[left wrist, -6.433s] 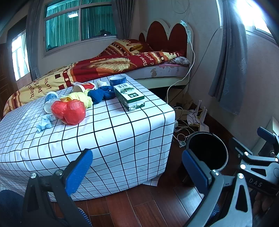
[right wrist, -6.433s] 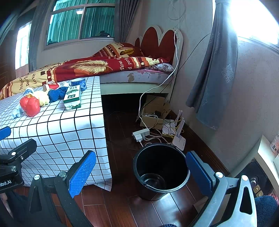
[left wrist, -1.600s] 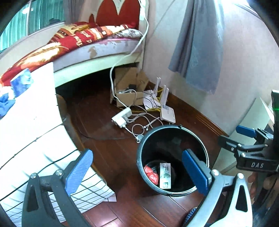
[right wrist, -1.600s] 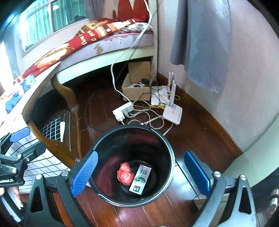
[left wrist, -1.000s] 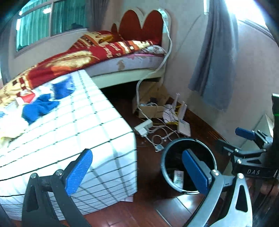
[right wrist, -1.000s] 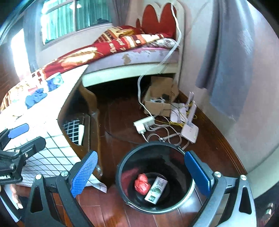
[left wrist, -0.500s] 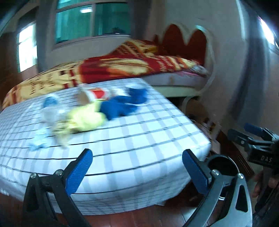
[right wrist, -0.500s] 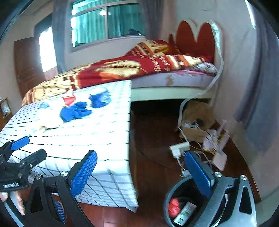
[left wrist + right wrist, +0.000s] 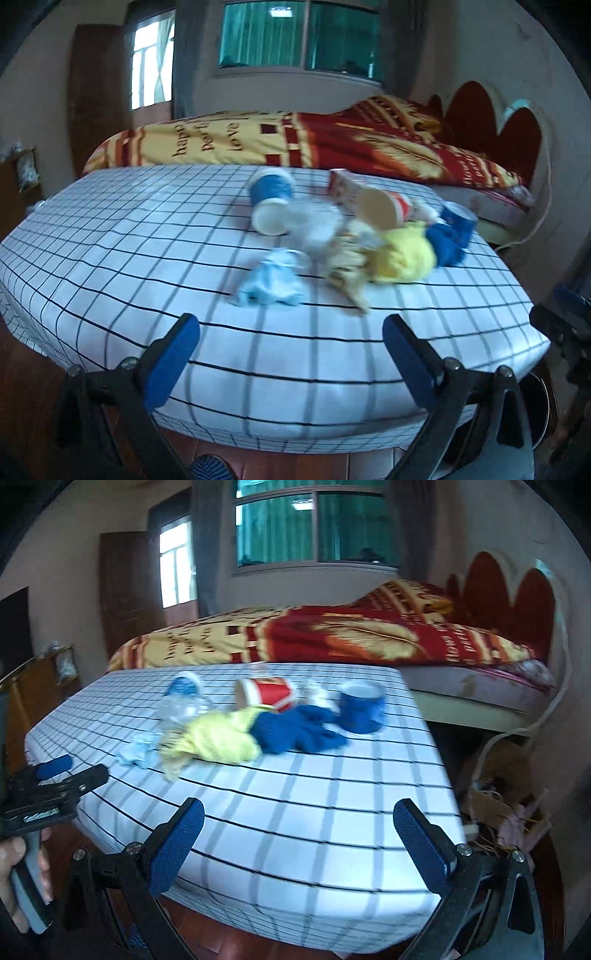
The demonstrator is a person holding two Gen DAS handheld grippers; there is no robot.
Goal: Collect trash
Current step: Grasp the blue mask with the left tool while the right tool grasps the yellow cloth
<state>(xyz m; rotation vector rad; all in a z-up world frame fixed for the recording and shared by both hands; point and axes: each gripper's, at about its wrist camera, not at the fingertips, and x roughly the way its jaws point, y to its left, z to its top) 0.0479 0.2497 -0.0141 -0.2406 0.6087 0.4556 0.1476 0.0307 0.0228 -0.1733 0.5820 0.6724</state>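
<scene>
A pile of trash lies on the checked tablecloth (image 9: 147, 240): a tipped blue paper cup (image 9: 271, 201), a tipped red cup (image 9: 384, 208), a clear bottle (image 9: 317, 225), a pale blue tissue (image 9: 269, 282), a yellow crumpled bag (image 9: 402, 256) and a blue crumpled bag (image 9: 445, 242). My left gripper (image 9: 290, 332) hangs over the table's near edge, short of the tissue; its jaws are closing with nothing between them. My right gripper (image 9: 299, 819) stands open and empty, short of the blue bag (image 9: 295, 731), the yellow bag (image 9: 218, 738) and an upright blue cup (image 9: 364, 707).
A bed with a red and yellow blanket (image 9: 332, 144) runs behind the table. Right of the table, a cardboard box with cables (image 9: 498, 805) sits on the wooden floor. The black bin's rim (image 9: 539, 398) shows low right. A hand (image 9: 11, 860) holds the left gripper's handle.
Both views have swung left, away from the black bin on the floor and onto the table. The trash pile now sits centred and closer. Both grippers stay empty.
</scene>
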